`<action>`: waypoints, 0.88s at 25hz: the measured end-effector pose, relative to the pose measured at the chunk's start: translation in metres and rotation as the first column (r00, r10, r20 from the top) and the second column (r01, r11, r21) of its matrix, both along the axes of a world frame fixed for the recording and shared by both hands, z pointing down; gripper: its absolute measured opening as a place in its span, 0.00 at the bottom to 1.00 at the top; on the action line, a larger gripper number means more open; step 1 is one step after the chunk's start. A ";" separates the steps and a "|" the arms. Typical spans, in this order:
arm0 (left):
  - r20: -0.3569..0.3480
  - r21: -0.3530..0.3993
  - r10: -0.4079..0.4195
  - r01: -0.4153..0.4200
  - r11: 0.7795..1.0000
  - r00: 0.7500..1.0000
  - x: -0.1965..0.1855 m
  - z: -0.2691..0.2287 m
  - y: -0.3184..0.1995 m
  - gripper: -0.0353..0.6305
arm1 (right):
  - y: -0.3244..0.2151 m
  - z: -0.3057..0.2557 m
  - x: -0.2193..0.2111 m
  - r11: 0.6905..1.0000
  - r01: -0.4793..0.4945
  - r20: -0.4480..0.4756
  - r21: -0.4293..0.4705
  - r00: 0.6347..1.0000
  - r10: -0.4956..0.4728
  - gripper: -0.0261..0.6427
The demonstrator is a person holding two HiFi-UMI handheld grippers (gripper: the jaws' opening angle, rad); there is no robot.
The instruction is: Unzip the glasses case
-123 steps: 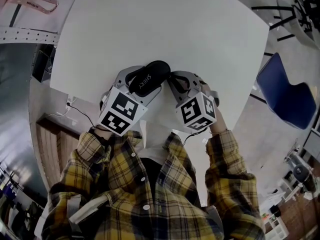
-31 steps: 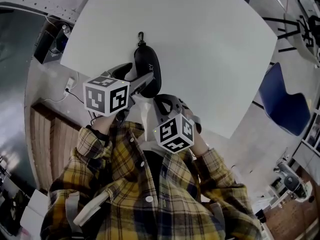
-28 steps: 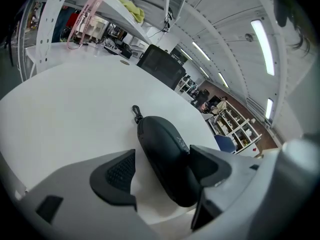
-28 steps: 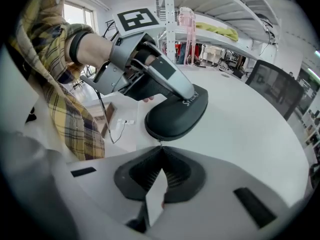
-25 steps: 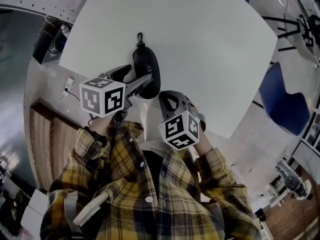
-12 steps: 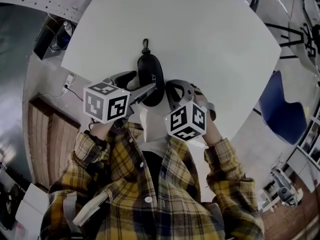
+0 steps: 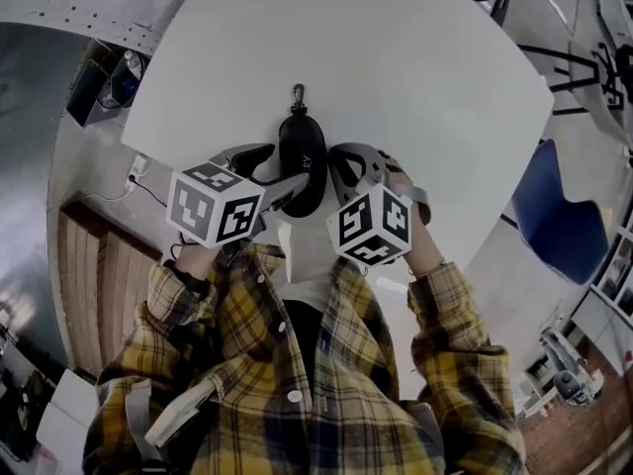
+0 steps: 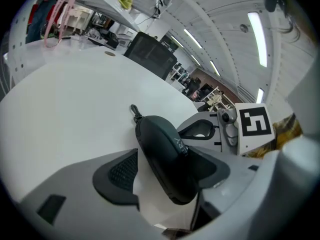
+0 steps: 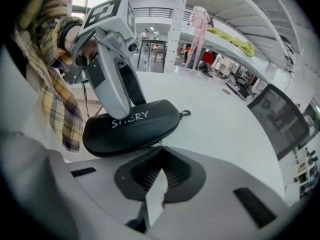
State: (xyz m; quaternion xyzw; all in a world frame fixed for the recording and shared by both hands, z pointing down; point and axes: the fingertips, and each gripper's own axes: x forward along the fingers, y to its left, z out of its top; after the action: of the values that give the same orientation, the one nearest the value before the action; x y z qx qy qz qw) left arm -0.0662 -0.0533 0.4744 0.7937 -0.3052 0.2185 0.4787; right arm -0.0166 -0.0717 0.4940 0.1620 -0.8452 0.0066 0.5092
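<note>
The black glasses case (image 7: 303, 156) lies on the white table (image 7: 415, 77), with its clip (image 7: 299, 94) pointing away from me. My left gripper (image 7: 277, 173) straddles the near end of the case (image 8: 165, 154). Its jaws are closing: the right pad (image 8: 207, 166) touches the case, while a strip of table still shows beside the left pad (image 8: 120, 171). My right gripper (image 7: 343, 169) is at the case's right side. Its tips (image 9: 160, 151) meet in a shut V just under the small zipper pull (image 9: 159, 142). Whether the pull is pinched is unclear. The case (image 9: 132, 126) looks zipped closed.
The near table edge runs just under both grippers, with my plaid-shirted arms behind it. A blue chair (image 7: 564, 206) stands off the table's right side. A dark monitor (image 9: 285, 119) sits at the far end of the table.
My right gripper has moved from below the case up to its right side. The left gripper has stayed around the case's near end.
</note>
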 end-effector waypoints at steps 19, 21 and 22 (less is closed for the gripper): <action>0.172 0.181 0.454 -0.481 0.858 0.874 0.135 -0.028 0.012 0.50 | 0.083 0.002 0.109 0.663 -0.704 0.047 -0.255 0.676 0.736 0.04; 0.214 0.188 0.464 -0.502 0.844 0.860 0.138 -0.015 0.018 0.50 | 0.088 0.003 0.108 0.645 -0.713 0.057 -0.274 0.658 0.751 0.04; 0.222 0.195 0.461 -0.502 0.843 0.859 0.139 -0.011 0.020 0.50 | 0.088 0.003 0.109 0.640 -0.716 0.061 -0.280 0.652 0.756 0.04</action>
State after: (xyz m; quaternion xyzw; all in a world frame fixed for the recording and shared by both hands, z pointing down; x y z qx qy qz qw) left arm 0.0728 -0.0330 0.4638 0.8767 -0.1592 0.3582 0.2789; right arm 0.0919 0.0168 0.4971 0.4314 -0.7389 0.3259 0.4020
